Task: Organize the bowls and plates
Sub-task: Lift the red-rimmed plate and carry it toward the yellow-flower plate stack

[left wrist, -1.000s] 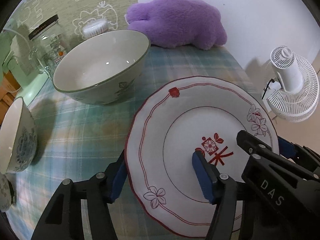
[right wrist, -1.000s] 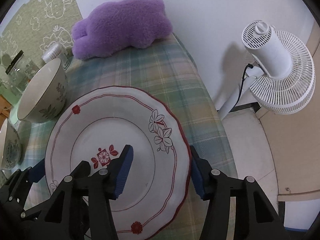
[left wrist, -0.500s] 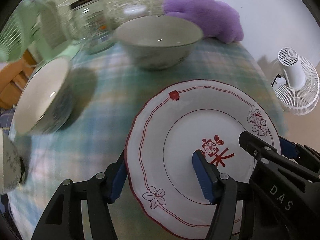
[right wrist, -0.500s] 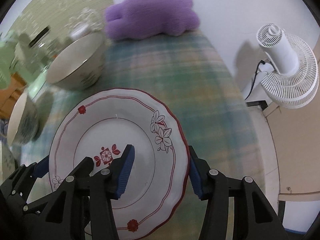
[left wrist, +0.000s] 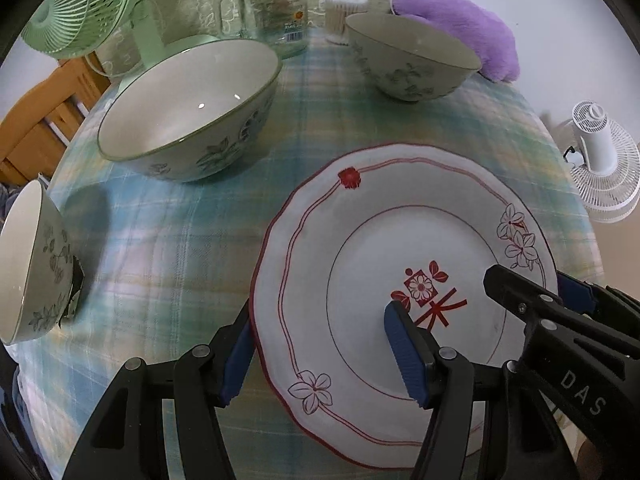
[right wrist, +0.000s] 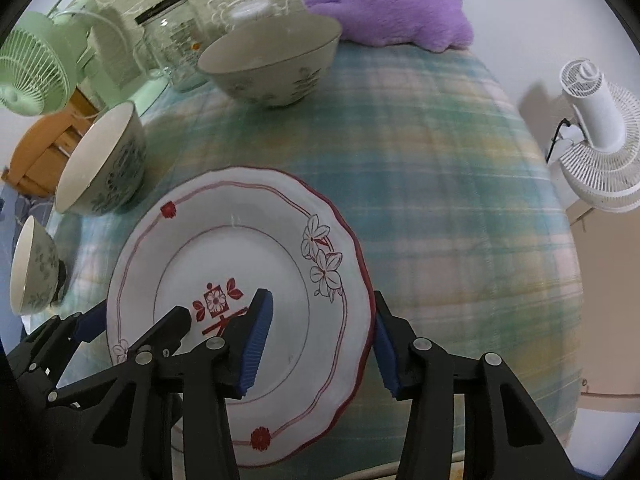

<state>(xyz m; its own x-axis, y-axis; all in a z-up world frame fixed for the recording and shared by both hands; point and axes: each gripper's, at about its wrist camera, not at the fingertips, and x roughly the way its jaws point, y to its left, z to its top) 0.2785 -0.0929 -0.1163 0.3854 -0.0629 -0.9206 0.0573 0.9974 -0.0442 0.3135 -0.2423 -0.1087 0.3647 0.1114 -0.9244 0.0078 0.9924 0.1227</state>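
A white plate (left wrist: 380, 248) with red trim and flower marks is held above the plaid tablecloth by both grippers. My left gripper (left wrist: 320, 356) is shut on its left rim, one finger under the rim and one on the plate's face. My right gripper (right wrist: 320, 340) is shut on its right rim (right wrist: 352, 280). Three floral bowls stand on the table: a large one (left wrist: 188, 112) left of centre, one (left wrist: 412, 60) at the back, one (left wrist: 28, 264) at the far left edge.
A glass jar (left wrist: 276, 8), a cotton swab tub (left wrist: 344, 12) and a green fan (left wrist: 92, 4) stand at the back. A purple plush (left wrist: 460, 28) lies at the back right. A white floor fan (right wrist: 596, 140) stands off the table's right edge.
Both grippers have carried the plate back and to the left, away from the plush and the back bowl. The large left bowl and the green fan have come into view.
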